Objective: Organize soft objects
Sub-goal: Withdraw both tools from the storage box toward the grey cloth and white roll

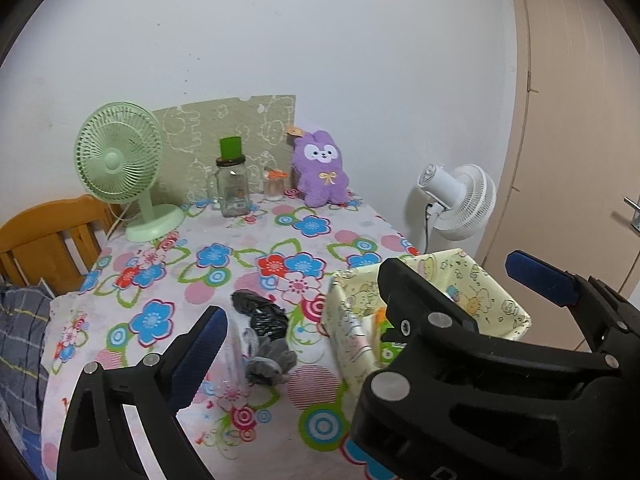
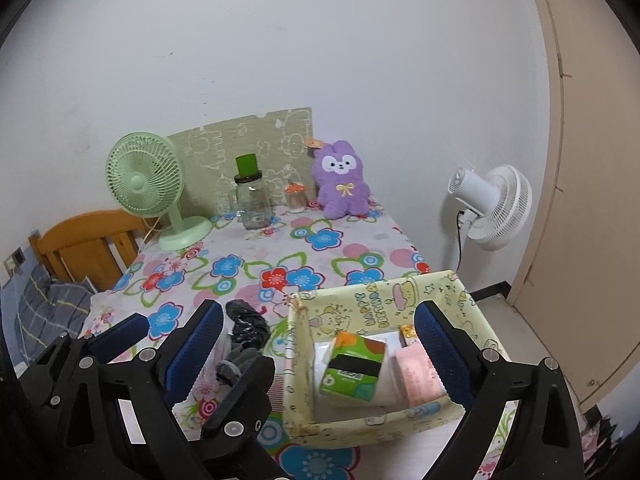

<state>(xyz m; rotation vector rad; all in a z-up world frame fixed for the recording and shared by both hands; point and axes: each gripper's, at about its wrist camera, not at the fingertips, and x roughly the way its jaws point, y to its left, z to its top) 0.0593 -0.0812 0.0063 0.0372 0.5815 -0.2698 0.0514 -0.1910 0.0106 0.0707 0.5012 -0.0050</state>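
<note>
Socks (image 2: 240, 356), grey, lie crumpled on floral tablecloth (image 2: 280, 252) w/ black plastic bag (image 2: 246, 326) at their 12 o'clock, touching. Yellow cartoon-print box (image 2: 400, 300) at 3 o'clock holds green tissue pack (image 2: 352, 368), pink pack (image 2: 418, 376), maybe more. Right gripper (image 2: 320, 356) jaws wide apart, empty, above box. Left gripper (image 1: 360, 300) also spread wide, nothing held. Purple plush bunny (image 2: 342, 184) far back.
</note>
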